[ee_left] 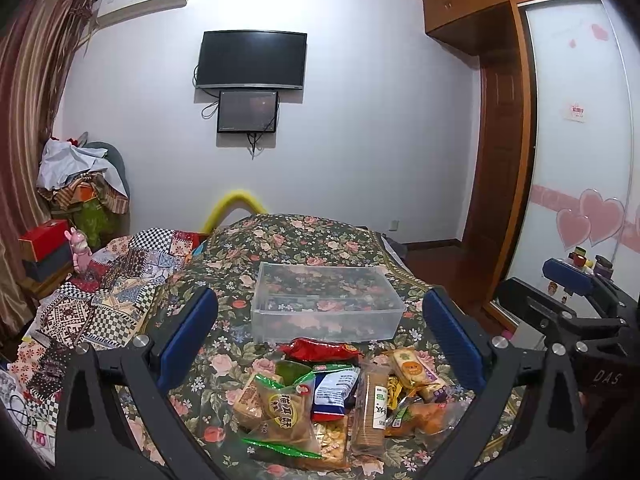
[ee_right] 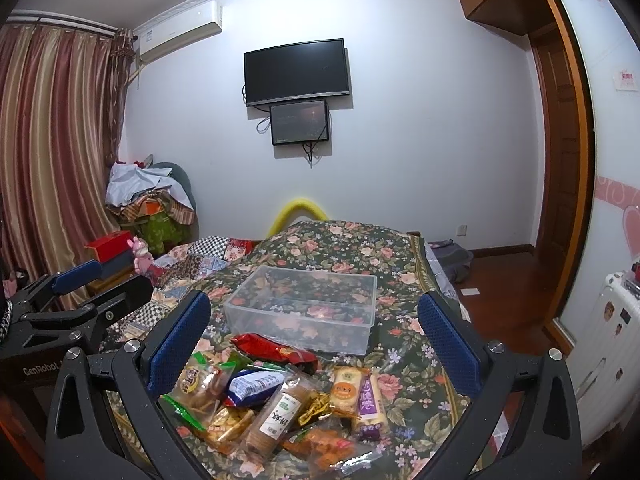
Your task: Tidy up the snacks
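A pile of wrapped snacks (ee_left: 320,396) lies on the floral bedspread, also in the right wrist view (ee_right: 276,396). It holds a red packet (ee_left: 322,350), a biscuit sleeve (ee_left: 372,408) and several bags. Behind it stands an empty clear plastic box (ee_left: 326,302), also in the right wrist view (ee_right: 304,308). My left gripper (ee_left: 320,344) is open and empty above the pile. My right gripper (ee_right: 316,348) is open and empty above the pile, and shows at the right of the left wrist view (ee_left: 568,292).
The floral bedspread (ee_left: 296,236) covers the bed, with a patchwork quilt (ee_left: 116,280) at the left. A curtain (ee_right: 52,152), a heap of clothes (ee_right: 152,200) and red boxes (ee_right: 110,246) stand at the left. A wardrobe (ee_right: 560,128) and wood floor are at the right.
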Demonstrator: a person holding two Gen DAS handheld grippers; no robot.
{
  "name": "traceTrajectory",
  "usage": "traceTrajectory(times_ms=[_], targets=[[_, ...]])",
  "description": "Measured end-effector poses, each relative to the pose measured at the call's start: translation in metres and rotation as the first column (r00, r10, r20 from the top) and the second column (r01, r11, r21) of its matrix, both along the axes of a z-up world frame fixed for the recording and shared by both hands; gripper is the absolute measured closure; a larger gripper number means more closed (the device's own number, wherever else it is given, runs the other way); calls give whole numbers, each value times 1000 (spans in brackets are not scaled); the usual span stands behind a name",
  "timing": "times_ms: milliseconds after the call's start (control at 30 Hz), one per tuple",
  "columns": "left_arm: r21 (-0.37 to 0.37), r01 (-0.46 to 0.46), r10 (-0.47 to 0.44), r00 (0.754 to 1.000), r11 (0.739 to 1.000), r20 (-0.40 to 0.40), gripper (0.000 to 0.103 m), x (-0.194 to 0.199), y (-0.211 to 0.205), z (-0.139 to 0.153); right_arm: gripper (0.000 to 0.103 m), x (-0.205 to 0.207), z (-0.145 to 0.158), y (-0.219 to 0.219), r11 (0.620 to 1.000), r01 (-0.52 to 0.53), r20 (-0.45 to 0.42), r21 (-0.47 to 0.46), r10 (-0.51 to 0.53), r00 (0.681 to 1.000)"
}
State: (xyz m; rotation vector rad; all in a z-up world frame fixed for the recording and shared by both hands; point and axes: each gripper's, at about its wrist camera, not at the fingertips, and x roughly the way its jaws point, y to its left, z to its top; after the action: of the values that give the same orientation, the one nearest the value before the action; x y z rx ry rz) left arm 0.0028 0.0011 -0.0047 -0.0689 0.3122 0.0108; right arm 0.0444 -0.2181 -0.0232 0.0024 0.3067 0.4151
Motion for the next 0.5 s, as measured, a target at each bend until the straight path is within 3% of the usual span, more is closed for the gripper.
traceTrajectory(times_ms=[500], targets=[[-21,10,-11,1000,1000,-7,0,3,3,-2,0,-1,1,1,1000,0,3,-5,0,1000]])
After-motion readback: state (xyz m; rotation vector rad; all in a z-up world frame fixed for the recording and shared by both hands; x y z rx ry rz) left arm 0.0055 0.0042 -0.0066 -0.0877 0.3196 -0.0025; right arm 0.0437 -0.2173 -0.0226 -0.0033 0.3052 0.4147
